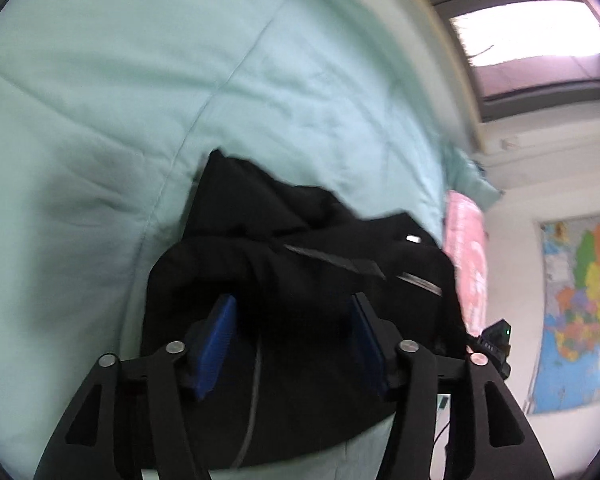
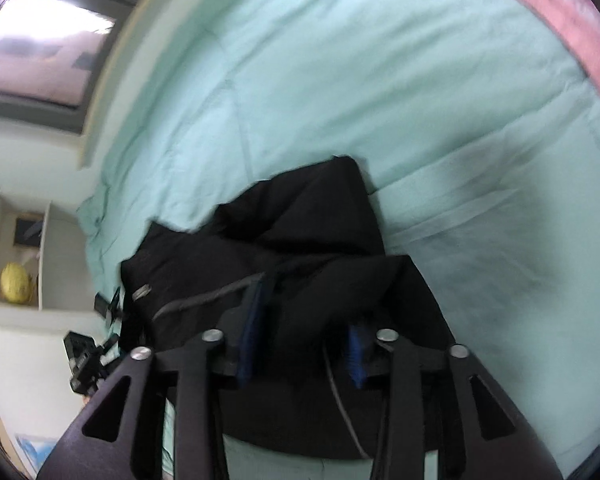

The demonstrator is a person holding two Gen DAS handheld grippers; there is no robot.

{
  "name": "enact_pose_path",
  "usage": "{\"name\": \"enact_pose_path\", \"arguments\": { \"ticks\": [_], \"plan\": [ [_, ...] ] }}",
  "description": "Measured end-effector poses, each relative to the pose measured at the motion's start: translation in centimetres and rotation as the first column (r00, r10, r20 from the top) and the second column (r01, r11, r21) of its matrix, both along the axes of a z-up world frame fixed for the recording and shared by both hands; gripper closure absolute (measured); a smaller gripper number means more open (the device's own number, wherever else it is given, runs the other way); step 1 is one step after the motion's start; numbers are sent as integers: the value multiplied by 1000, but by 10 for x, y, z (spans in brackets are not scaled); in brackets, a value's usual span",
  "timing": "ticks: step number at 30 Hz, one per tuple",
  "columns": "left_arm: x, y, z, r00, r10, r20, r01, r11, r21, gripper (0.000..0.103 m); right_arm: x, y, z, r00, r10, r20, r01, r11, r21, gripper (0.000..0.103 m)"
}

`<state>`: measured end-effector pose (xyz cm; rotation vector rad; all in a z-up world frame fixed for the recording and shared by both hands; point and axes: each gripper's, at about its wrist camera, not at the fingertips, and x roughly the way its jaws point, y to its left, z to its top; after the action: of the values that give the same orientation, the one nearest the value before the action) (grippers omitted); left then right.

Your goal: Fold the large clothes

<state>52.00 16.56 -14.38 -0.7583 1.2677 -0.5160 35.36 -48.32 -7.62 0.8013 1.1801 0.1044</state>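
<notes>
My left wrist view alone shows a coloured wall map (image 1: 580,312); my right, a shelf with a yellow ball (image 2: 16,283). The bulky black folded garment (image 1: 300,248) lies on the pale mint quilt (image 1: 140,80), directly under my left gripper (image 1: 292,316) and right gripper (image 2: 304,312), both spread apart, pads clear of cloth.

Mint-green quilted bedspread (image 1: 180,80) covering the bed; pink cloth (image 1: 470,256) at its edge. Coloured wall map (image 1: 580,312). Window (image 1: 532,32). White shelf unit (image 2: 44,248) holding yellow ball (image 2: 17,283).
</notes>
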Motion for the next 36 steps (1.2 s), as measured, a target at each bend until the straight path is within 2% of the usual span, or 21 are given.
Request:
{"name": "enact_pose_path", "arguments": {
  "ticks": [1, 4, 7, 11, 16, 20, 21, 24, 26, 27, 28, 29, 30, 31, 32, 34, 36],
  "plan": [
    [-6, 4, 10, 1000, -4, 26, 3, 1000, 6, 37, -5, 1, 11, 1000, 9, 20, -8, 1000, -26, 46],
    [-17, 7, 33, 994, -20, 105, 12, 997, 76, 28, -12, 5, 37, 996, 44, 74, -35, 991, -126, 35],
    [-9, -4, 33, 990, -47, 132, 21, 981, 193, 27, -6, 13, 43, 993, 92, 80, -73, 973, -219, 34],
    [16, -11, 11, 994, -6, 107, -19, 973, 228, 27, 13, 21, 35, 989, 137, 47, -111, 926, -360, 34],
    [51, -16, -17, 997, 11, 80, -30, 971, 239, 27, 41, 6, 19, 984, 172, 47, -140, 909, -392, 34],
    [69, -11, -25, 994, 26, 105, -55, 958, 282, 27, 73, 2, 2, 974, 223, 45, -189, 905, -382, 34],
    [71, -11, -27, 994, 22, 102, -49, 963, 267, 27, 84, 2, -5, 973, 231, 31, -200, 895, -398, 34],
    [81, -12, -46, 998, -36, 48, 31, 993, 114, 27, 103, 3, -23, 964, 267, 15, -242, 895, -374, 34],
    [85, -16, -55, 998, -50, 28, 47, 994, 97, 27, 114, 4, -39, 961, 274, -16, -262, 900, -349, 34],
    [88, -19, -61, 999, -46, 19, 44, 993, 111, 27, 117, 4, -46, 963, 268, -30, -263, 906, -333, 34],
    [89, -20, -63, 999, -37, 17, 35, 992, 123, 30, 118, 4, -52, 965, 260, -37, -258, 910, -324, 36],
    [90, -20, -63, 999, -18, 28, 14, 992, 128, 47, 117, 5, -53, 969, 245, -36, -243, 907, -344, 41],
    [89, -19, -59, 999, 4, 43, -9, 992, 123, 56, 114, 7, -50, 971, 238, -33, -234, 898, -372, 56],
    [87, -19, -54, 998, 14, 58, -22, 990, 137, 67, 109, 9, -45, 971, 240, -22, -229, 890, -395, 64],
    [84, -20, -46, 997, 6, 82, -18, 989, 149, 83, 101, 11, -35, 972, 236, 3, -212, 879, -428, 68],
    [77, -23, -30, 991, -15, 133, -10, 983, 185, 88, 89, 16, -16, 969, 243, 49, -195, 869, -454, 84],
    [69, -27, -8, 982, -20, 187, -24, 973, 230, 91, 78, 24, 4, 965, 249, 76, -180, 849, -498, 85]
  ]
}}
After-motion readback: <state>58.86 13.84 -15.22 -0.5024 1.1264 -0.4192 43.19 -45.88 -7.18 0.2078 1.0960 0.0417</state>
